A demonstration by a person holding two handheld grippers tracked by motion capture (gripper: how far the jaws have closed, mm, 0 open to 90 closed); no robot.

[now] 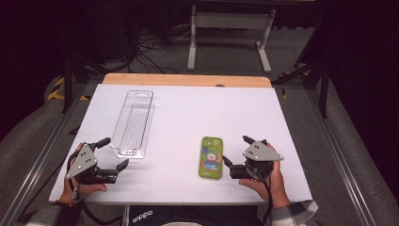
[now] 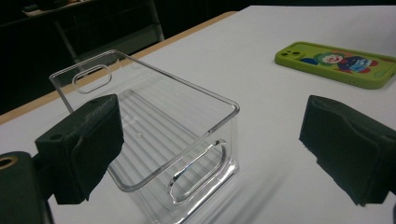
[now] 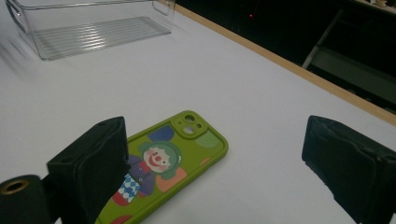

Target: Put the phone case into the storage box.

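Both grippers spread wide — green phone case (image 3: 163, 168) beside right gripper (image 3: 215, 168), clear bin (image 2: 154, 135) before left gripper (image 2: 210, 149).

Green clown phone case (image 1: 211, 157) flat; clear bin (image 1: 133, 123) upright.

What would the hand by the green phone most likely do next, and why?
Probably ease the right gripper forward and left until its open jaws straddle the green phone. The phone lies flat and unheld just beside one jaw, and the clear bin stands empty.
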